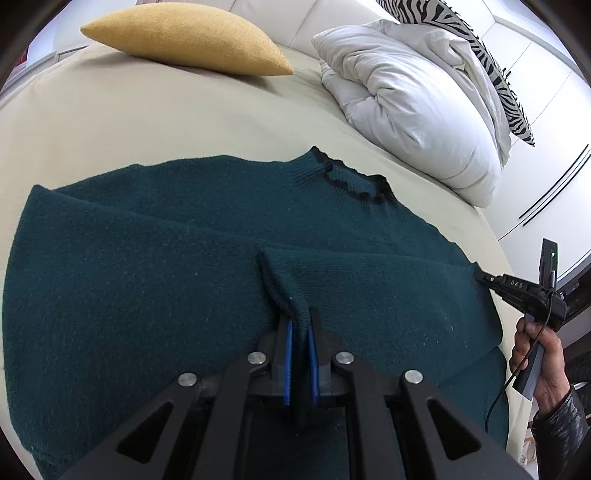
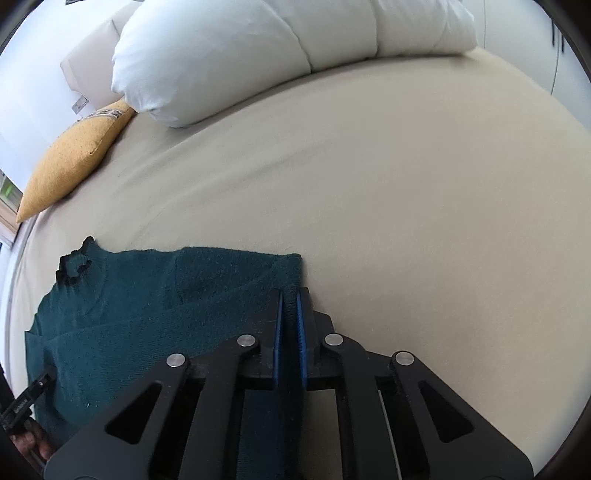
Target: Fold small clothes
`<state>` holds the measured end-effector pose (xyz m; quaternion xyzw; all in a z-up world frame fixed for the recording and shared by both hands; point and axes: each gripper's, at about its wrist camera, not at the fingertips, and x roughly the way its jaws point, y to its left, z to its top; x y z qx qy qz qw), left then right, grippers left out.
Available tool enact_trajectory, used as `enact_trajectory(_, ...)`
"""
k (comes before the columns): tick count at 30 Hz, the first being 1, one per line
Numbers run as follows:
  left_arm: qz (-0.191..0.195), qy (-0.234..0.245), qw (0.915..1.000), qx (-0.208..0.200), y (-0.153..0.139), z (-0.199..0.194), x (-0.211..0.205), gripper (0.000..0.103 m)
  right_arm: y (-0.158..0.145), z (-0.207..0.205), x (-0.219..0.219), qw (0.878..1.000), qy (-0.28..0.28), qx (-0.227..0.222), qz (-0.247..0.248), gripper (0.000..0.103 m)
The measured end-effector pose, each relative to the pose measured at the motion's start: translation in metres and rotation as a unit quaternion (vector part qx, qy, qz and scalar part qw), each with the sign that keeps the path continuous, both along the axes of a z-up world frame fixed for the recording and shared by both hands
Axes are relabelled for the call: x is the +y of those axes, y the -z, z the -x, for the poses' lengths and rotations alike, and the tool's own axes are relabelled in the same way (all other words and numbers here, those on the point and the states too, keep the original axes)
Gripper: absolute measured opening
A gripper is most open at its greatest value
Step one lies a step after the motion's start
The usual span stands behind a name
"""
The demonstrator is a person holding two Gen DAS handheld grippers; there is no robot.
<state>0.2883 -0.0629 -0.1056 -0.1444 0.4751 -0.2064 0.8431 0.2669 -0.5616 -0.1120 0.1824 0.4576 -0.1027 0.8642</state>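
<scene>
You had the teal knit sweater (image 1: 155, 258) spread on the beige bed (image 1: 184, 122), your left gripper (image 1: 300, 328) pinching a sleeve cuff, your right gripper (image 2: 290, 306) clamped on its edge. It looked soft, floppy, stretchy; gripping cuffs and hems seemed best.

You've got a beige bed sheet (image 1: 166, 122) stretching smooth across the whole bed, and there's plenty of it bare on the right wrist view. Up at the far side, a mustard-yellow cushion (image 1: 188, 40) lies flat on the sheet. Just to its right sits a bunched white duvet (image 1: 413, 99), rumpled and folded over on itself. Behind that you can see a zebra-striped pillow (image 1: 484, 62) leaning along the white headboard (image 1: 303, 18). Off the bed's edge, white cabinet fronts (image 1: 546, 122).
</scene>
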Motion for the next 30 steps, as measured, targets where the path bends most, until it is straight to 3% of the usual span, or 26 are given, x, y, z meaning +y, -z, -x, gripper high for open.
enact_trajectory(6,0.01,-0.003,0.9999,-0.004,0.006,0.0,0.002,0.011,0.016,-0.007,-0.003,1.0,0.003,0.009,0.001,0.006)
enact_trajectory(11,0.007,-0.004,1.0,0.0,-0.001,0.005,0.003,0.012,-0.021,0.017,0.003,0.999,0.001,-0.017,0.039,0.01)
enact_trajectory(12,0.005,-0.005,1.0,0.002,-0.002,0.006,0.003,0.012,-0.032,0.03,0.004,0.999,0.006,-0.031,0.042,0.016)
enact_trajectory(13,0.004,-0.007,1.0,0.002,-0.004,0.008,0.003,0.012,-0.036,0.038,0.006,0.999,0.003,-0.03,0.041,0.023)
enact_trajectory(16,-0.001,-0.01,0.9999,0.008,-0.006,0.01,0.002,0.012,-0.045,0.064,0.022,0.999,-0.027,-0.021,0.032,0.024)
enact_trajectory(20,-0.01,-0.012,0.9998,0.011,-0.004,0.011,0.002,0.016,-0.038,0.09,0.048,0.998,-0.062,-0.014,0.03,0.023)
enact_trajectory(22,-0.016,-0.011,0.9998,0.01,-0.002,0.01,0.001,0.016,-0.011,0.091,0.047,0.997,-0.06,0.025,0.037,0.021)
enact_trajectory(24,-0.011,-0.009,0.9998,0.011,0.0,0.009,0.002,0.016,0.004,0.1,0.042,0.996,-0.074,0.004,0.047,0.021)
enact_trajectory(26,-0.01,-0.009,0.9998,0.012,-0.001,0.01,0.005,0.016,0.001,0.102,0.036,0.997,-0.066,0.001,0.028,0.021)
enact_trajectory(28,-0.007,-0.012,0.9998,0.012,-0.002,0.012,0.007,0.016,-0.01,0.102,0.032,0.998,-0.036,0.008,0.047,0.025)
enact_trajectory(30,-0.005,-0.015,0.9998,0.01,-0.001,0.013,0.007,0.016,-0.027,0.112,0.035,0.999,-0.039,-0.025,0.023,0.026)
